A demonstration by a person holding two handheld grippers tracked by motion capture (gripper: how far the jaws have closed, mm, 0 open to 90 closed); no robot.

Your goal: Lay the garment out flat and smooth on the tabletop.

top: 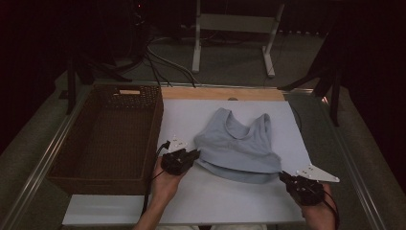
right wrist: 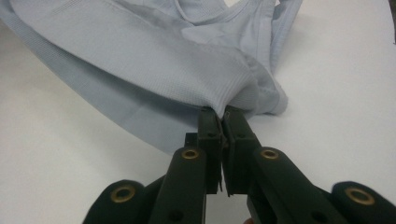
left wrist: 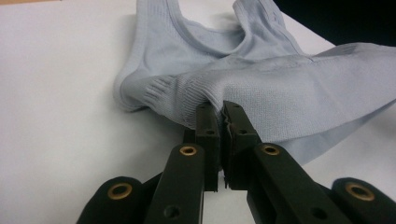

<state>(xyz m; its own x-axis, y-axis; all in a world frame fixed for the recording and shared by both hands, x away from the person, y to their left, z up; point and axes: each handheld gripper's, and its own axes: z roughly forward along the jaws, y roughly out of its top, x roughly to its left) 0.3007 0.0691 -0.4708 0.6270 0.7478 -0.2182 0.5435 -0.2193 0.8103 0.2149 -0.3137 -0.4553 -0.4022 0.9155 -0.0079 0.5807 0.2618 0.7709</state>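
High view: ribbed grey-blue top [top: 238, 146]

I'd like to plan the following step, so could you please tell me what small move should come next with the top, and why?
Probably lift both claws together and fold the hem away toward the straps. The left claw and the right claw are each shut on a bottom corner of the grey top, which lies flat on the white table beside the basket.

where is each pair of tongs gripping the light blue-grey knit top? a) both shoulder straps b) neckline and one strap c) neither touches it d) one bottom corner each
d: the left tongs and the right tongs are each shut on a bottom corner of the light blue-grey knit top, its straps lying far from the person.
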